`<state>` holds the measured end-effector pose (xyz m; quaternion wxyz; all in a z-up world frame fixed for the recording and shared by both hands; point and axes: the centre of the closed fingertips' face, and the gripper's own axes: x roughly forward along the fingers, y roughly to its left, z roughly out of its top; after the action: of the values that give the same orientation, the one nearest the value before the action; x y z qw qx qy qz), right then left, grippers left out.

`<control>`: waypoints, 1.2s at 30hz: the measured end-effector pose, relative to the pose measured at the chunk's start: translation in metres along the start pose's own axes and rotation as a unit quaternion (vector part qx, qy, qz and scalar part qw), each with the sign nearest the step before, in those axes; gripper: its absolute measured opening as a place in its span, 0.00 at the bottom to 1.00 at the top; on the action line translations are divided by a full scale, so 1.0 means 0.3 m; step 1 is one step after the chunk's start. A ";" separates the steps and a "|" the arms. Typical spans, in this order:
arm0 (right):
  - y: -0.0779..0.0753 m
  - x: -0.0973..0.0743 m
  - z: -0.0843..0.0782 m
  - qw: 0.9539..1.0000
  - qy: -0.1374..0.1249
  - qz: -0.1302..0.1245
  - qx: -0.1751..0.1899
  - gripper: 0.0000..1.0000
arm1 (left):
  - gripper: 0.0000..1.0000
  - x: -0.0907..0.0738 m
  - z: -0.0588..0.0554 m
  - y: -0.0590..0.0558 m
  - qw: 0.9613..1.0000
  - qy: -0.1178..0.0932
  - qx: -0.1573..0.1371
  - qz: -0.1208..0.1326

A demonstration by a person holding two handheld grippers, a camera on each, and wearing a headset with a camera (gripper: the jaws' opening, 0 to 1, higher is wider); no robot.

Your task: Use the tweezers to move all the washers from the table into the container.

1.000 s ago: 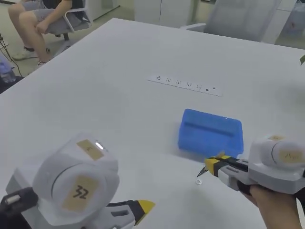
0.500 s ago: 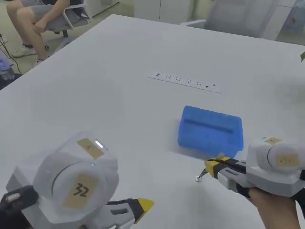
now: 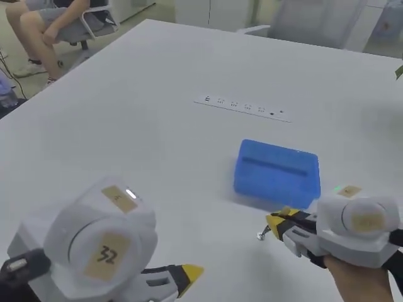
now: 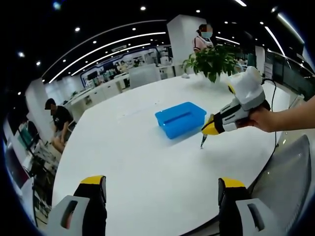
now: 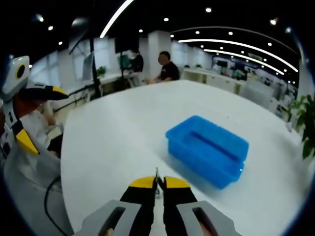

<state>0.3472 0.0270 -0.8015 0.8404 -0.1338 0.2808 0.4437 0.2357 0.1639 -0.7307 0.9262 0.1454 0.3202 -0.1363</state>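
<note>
My right gripper (image 3: 277,221) is shut on thin metal tweezers (image 3: 264,231), which point down at the white table just in front of the blue container (image 3: 277,173). A tiny washer (image 3: 260,236) lies at the tweezers' tip; whether the tip holds it is too small to tell. In the right gripper view the jaws (image 5: 157,183) meet on the tweezers (image 5: 157,173), with the empty-looking container (image 5: 206,150) beyond. My left gripper (image 4: 160,182) is open and holds nothing, low at the near left (image 3: 189,274). From it I see the right gripper (image 4: 236,105) and the container (image 4: 179,119).
A flush power-socket strip (image 3: 242,107) is set in the table (image 3: 126,126) behind the container. A person sits on a chair (image 3: 56,25) off the far left corner. A potted plant (image 4: 211,61) stands at the far side. Office chairs stand behind the table.
The right gripper with the tweezers has drawn slightly back toward me, its tip staying by the washer. The head camera has shifted a little. The left gripper has not moved.
</note>
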 end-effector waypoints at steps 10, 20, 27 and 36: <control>-0.033 -0.008 0.009 1.000 0.002 0.004 0.021 0.01 | 0.97 -0.007 0.014 0.015 1.000 -0.004 0.004 0.006; -0.049 -0.033 0.045 1.000 -0.001 -0.003 0.024 0.01 | 0.96 -0.011 0.019 0.010 1.000 -0.007 0.007 0.004; -0.082 -0.052 0.090 1.000 -0.014 -0.011 0.017 0.01 | 0.96 -0.013 0.021 0.010 1.000 -0.008 0.007 0.005; -0.100 -0.077 0.148 0.999 -0.029 -0.018 0.008 0.01 | 0.96 -0.011 0.021 0.009 1.000 -0.008 0.006 0.005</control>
<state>0.3771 0.0153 -0.7529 0.8571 -0.1188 0.2574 0.4300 0.2375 0.1646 -0.7233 0.9286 0.1510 0.3110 -0.1346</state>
